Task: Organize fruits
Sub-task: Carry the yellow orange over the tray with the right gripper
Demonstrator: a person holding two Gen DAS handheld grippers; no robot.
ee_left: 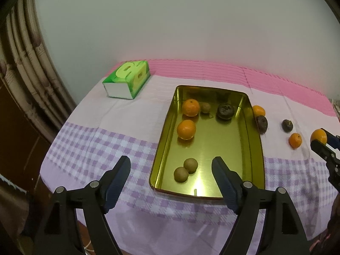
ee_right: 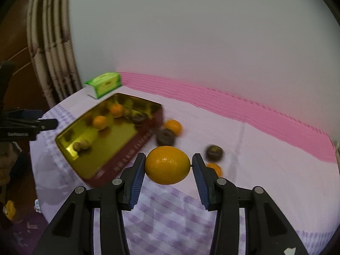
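Orange (ee_right: 167, 165): clamped between the right tongs (ee_right: 167, 166), held clear above the checked cloth (ee_right: 170, 212) near the desk's front edge. Gold tray (ee_left: 252, 148): mid-desk, holding two oranges, three small brown fruits, one dark fruit. Left tongs (ee_left: 171, 165): apart, empty, over the tray's near end. Green tissue box (ee_left: 127, 78): far left corner.

A plain pale wall (ee_left: 180, 21) backs the cloth-covered table (ee_left: 95, 127), striped curtain (ee_left: 27, 48) left.

Our gold tray (ee_left: 165, 148) with six fruits; one orange (ee_right: 167, 165) lifted clear, four loose beside the tray.
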